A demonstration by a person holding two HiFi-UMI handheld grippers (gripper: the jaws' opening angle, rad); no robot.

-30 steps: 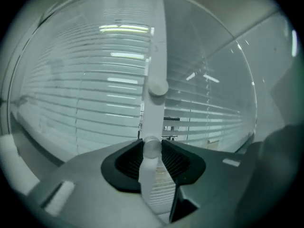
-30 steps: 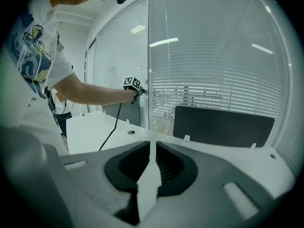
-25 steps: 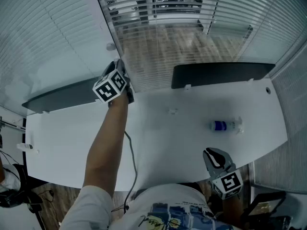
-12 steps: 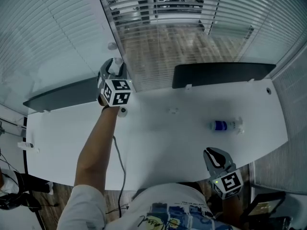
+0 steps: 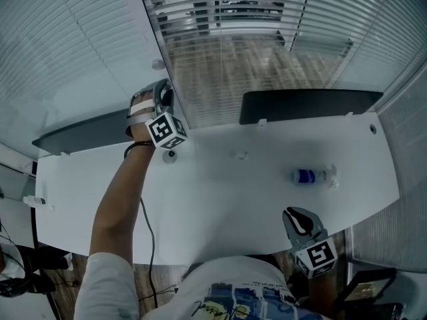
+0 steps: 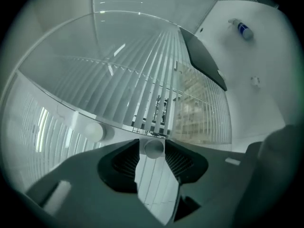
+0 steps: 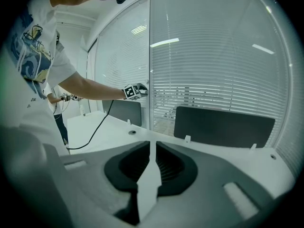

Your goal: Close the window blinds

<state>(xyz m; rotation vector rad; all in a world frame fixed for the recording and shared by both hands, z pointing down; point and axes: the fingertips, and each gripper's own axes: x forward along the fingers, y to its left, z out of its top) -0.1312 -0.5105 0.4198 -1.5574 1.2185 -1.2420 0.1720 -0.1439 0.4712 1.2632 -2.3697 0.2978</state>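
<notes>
Slatted blinds (image 5: 227, 19) hang between glass panes behind the desk; in the middle pane the slats stand partly apart. A small round control knob (image 6: 154, 149) on the glass sits between the tips of my left gripper (image 6: 153, 144), whose jaws have just been closing around it with a thin gap left beside it. From above, the left gripper (image 5: 162, 103) is held up against the pane edge. A second knob (image 5: 158, 64) is on the pane to the left. My right gripper (image 5: 298, 220) rests shut and empty at the desk's near edge.
A white desk (image 5: 227, 199) carries a small blue-labelled bottle (image 5: 312, 175), a cable grommet (image 5: 171, 155) and a dark cable (image 5: 143, 225). Dark divider panels (image 5: 310, 103) stand along its far edge. A person's arm (image 7: 90, 87) reaches to the glass.
The left gripper has rolled about a quarter turn at the knob, its marker cube swinging from upper left to lower right. The forearm has shifted left. The right gripper has not moved.
</notes>
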